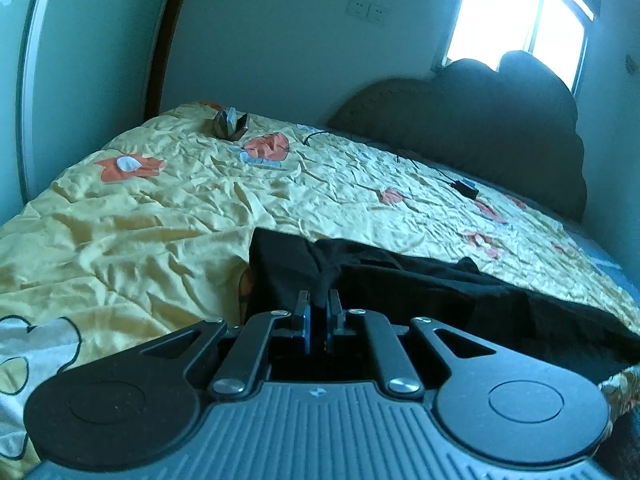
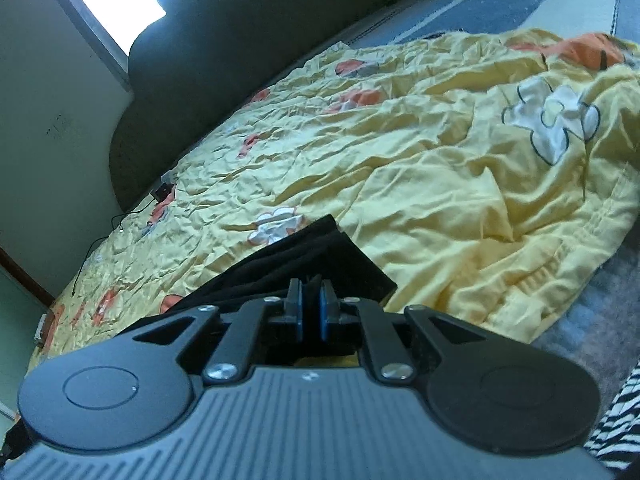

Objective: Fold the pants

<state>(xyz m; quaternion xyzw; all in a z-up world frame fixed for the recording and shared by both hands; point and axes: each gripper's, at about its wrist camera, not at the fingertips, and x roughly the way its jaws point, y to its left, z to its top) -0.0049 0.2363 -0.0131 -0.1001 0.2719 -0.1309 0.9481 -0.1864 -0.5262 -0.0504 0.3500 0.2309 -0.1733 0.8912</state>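
Note:
The black pants lie stretched along the near edge of the yellow flowered bedspread. My left gripper is shut on a bunched corner of the pants at their left end, lifting the cloth slightly. In the right wrist view, the other end of the pants lies on the bedspread. My right gripper is shut on the edge of that end. The middle of the pants is hidden behind the gripper bodies.
A small dark folded object sits at the far left of the bed. A black charger with cable lies near the dark padded headboard; it also shows in the right wrist view. A window is behind the headboard.

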